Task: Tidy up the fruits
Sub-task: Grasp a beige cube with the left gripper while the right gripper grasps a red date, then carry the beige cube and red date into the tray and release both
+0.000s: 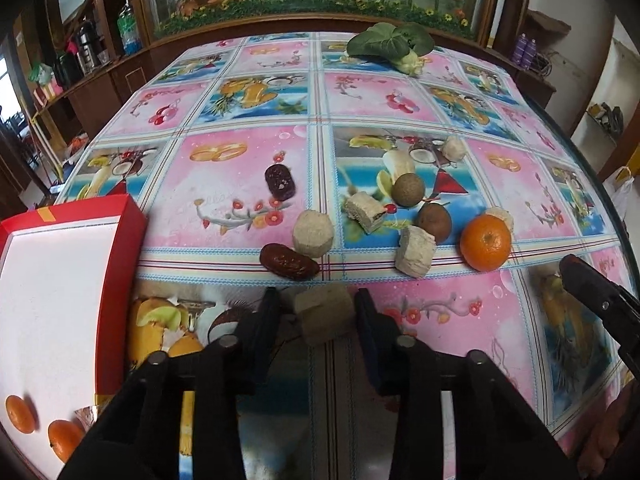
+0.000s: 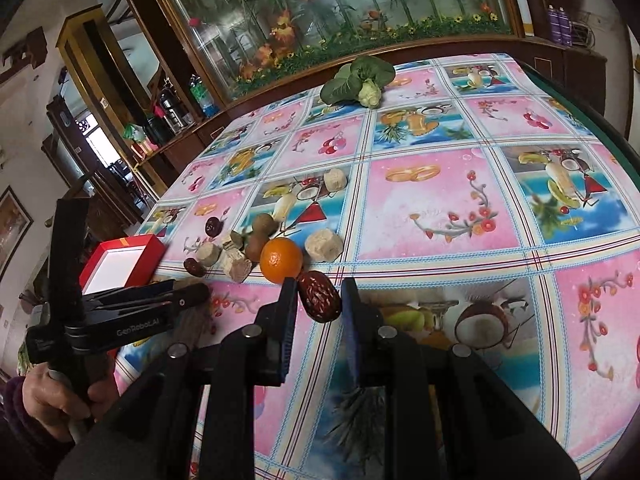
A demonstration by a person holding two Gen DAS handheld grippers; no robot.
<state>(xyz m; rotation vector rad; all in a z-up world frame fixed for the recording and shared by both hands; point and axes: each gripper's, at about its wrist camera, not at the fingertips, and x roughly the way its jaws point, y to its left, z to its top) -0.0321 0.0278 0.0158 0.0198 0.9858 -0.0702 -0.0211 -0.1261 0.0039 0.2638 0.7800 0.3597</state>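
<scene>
Closest in the left wrist view: left gripper [image 1: 318, 312], black, pinching a tan cake chunk [image 1: 324, 312] between both fingers, just above the tablecloth [image 1: 240, 184]. Closest in the right wrist view: right gripper [image 2: 319, 298], squeezed nearly together on a wrinkly red date [image 2: 319, 296], pads touching both sides.

On the left of the left view, a red box [image 1: 120, 264] with a white inside, holding two small oranges [image 1: 20, 414] down in its near corner. Farther out on the cloth, a heap of snacks and fruit: a big orange [image 1: 485, 243], two round brown fruits [image 1: 408, 191], another red date [image 1: 289, 261], a dark square sweet [image 1: 280, 182], and several more tan cake pieces [image 1: 313, 233]. All close together, some touching. Way at the far edge, a green leafy vegetable [image 1: 390, 46], lying alone.

Seen from the right view, a hand [image 2: 48, 400] wrapped around the left gripper's handle.
</scene>
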